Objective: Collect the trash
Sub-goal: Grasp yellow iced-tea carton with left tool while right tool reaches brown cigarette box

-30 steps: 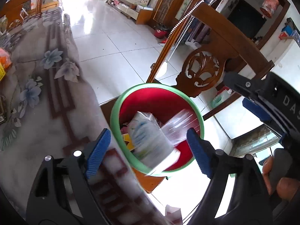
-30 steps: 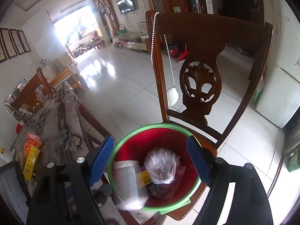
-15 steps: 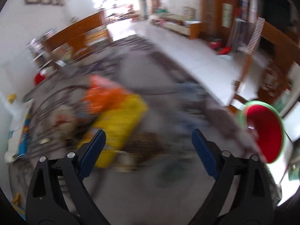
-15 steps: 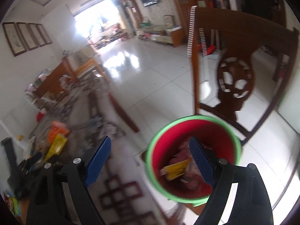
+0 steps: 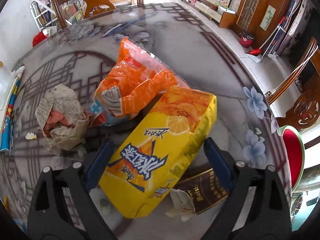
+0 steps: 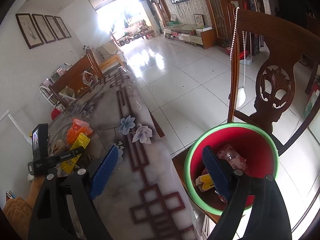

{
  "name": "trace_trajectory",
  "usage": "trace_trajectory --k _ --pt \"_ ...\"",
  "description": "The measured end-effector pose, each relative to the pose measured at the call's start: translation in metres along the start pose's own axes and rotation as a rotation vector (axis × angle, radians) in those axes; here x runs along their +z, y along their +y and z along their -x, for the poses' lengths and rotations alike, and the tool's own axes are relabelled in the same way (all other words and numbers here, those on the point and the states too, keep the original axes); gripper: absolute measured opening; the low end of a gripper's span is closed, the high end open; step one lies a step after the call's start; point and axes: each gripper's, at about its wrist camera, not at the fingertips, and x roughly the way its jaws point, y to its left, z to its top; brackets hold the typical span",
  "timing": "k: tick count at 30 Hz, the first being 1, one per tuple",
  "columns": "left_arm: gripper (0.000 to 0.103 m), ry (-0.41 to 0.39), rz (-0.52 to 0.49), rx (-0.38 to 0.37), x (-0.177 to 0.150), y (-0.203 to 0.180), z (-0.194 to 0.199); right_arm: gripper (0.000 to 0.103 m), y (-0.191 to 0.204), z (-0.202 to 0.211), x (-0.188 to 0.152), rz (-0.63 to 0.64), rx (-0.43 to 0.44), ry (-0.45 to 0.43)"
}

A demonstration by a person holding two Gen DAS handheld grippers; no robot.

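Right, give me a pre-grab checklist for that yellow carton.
1. Left gripper open: ok, jaws spread wide.
2. Carton between the left fingers: ok, a pad on each side; contact cannot tell.
3. Carton free of other trash: not ok, its far end is against or over the orange bag and its near corner overlaps the brown packet.
4. Newspaper ball clear of the jaws: ok, it lies off to the left.
5. Bin has room: ok, only a few items at the bottom.
6. Right gripper free: ok, open and empty between table edge and bin.
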Motion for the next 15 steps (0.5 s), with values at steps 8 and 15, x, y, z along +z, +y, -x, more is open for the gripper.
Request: trace_trajectory --k 8,15 --pt "0.029 -0.087 -0.105 0.022 -0.022 -0.008 0.041 0.083 0.014 -0.008 -0.002 0.037 -0.011 0.021" --pt "0.005 -0.042 -0.080 -0.056 -0.083 0.016 0.069 0.083 0.037 -0.018 -0.013 0.109 -0.003 0.084"
